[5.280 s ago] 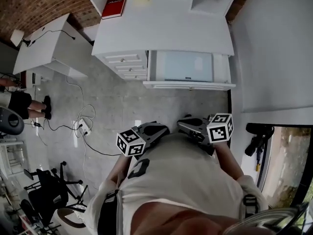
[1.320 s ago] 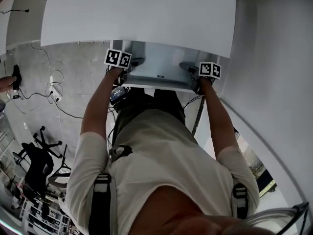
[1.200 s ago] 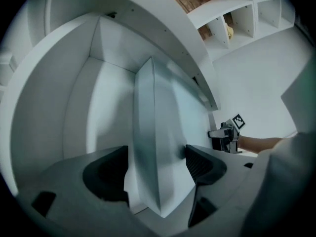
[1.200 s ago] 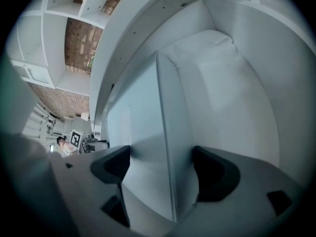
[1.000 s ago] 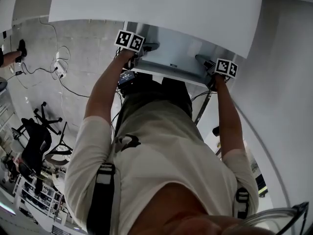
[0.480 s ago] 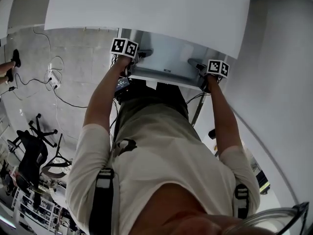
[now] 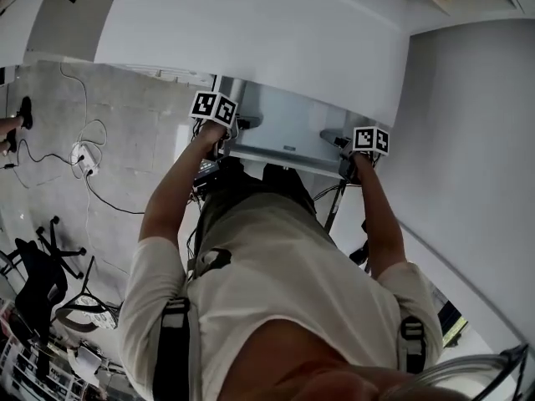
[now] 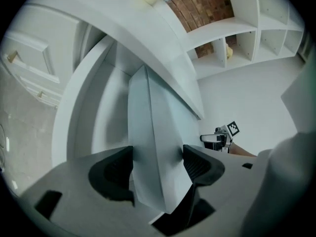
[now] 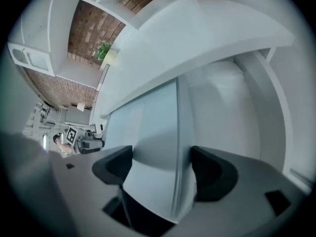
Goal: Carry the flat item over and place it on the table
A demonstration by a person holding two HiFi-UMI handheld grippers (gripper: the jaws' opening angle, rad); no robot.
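Since the earlier view, both grippers have gone from the person's chest out to the flat white panel [image 7: 284, 124], which sits just under the front edge of the table [image 7: 251, 32]. The left gripper [image 8: 157, 166] is clamped on one end. The right gripper [image 9: 159, 169], whose jaws have just been closing, seems pressed on the other end.

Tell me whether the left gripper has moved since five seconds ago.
Yes: the left gripper came forward to the white desk. Then floor lay between them; now it grips the flat panel under the desktop.
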